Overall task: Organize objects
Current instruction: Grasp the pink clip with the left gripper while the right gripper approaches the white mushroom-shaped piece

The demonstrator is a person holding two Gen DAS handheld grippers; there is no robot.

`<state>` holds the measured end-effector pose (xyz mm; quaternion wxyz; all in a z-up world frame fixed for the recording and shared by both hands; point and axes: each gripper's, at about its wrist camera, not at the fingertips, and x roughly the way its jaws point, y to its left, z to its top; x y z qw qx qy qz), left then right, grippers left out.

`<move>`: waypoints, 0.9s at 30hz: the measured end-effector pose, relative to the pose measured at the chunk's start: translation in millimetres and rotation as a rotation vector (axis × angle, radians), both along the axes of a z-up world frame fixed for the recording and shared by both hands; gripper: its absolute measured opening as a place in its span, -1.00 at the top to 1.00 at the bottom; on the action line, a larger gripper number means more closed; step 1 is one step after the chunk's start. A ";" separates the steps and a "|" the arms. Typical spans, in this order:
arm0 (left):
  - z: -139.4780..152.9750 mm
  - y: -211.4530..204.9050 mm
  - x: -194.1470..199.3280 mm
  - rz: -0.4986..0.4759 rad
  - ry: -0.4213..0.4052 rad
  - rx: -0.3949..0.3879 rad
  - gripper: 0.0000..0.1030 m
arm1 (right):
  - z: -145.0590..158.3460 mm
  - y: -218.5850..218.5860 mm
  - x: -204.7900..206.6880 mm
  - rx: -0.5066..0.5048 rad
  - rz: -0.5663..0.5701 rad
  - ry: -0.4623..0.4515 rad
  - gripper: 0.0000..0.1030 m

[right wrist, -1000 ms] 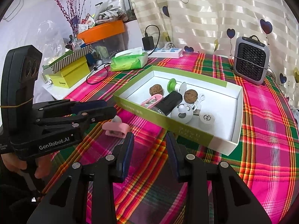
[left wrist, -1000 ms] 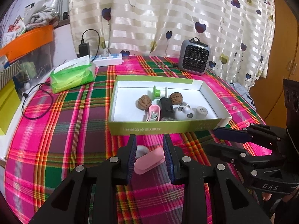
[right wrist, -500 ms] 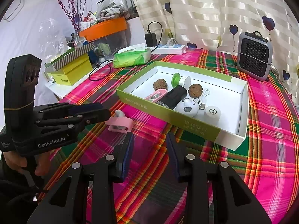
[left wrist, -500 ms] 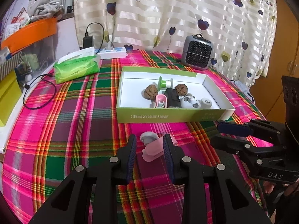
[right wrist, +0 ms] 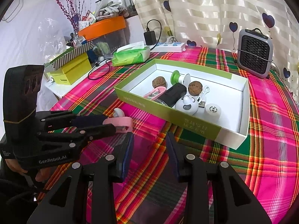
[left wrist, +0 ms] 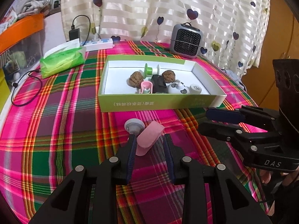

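A pink clip (left wrist: 148, 139) lies on the plaid tablecloth in front of the green box (left wrist: 160, 102), with a small grey round piece (left wrist: 134, 126) beside it. My left gripper (left wrist: 149, 141) is open, its jaws on either side of the clip's near end; it also shows in the right wrist view (right wrist: 104, 124) at the clip (right wrist: 119, 124). My right gripper (right wrist: 149, 140) is open and empty, over the cloth just right of the clip. The box holds two walnuts (left wrist: 136, 79), a green spool (left wrist: 148, 70), a black case (left wrist: 158, 84), another pink clip (left wrist: 146, 87) and white round items (left wrist: 177, 89).
A grey mini heater (left wrist: 186, 41) stands behind the box. A green tissue pack (left wrist: 62, 61), a white power strip (left wrist: 99, 43) and a black cable (left wrist: 26, 85) lie at the back left. Yellow boxes (right wrist: 71, 72) and an orange-lidded bin (right wrist: 104, 28) stand off the table's left side.
My left gripper has moved forward so its open jaws now flank the pink clip. The right gripper has stayed about where it was.
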<state>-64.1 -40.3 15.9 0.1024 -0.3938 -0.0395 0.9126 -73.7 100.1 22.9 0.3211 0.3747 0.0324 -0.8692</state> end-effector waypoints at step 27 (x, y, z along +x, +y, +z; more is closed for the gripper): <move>-8.0 23.4 -9.1 -0.042 -0.033 -0.065 0.69 | -2.7 5.1 -3.2 0.000 -0.020 -0.020 0.29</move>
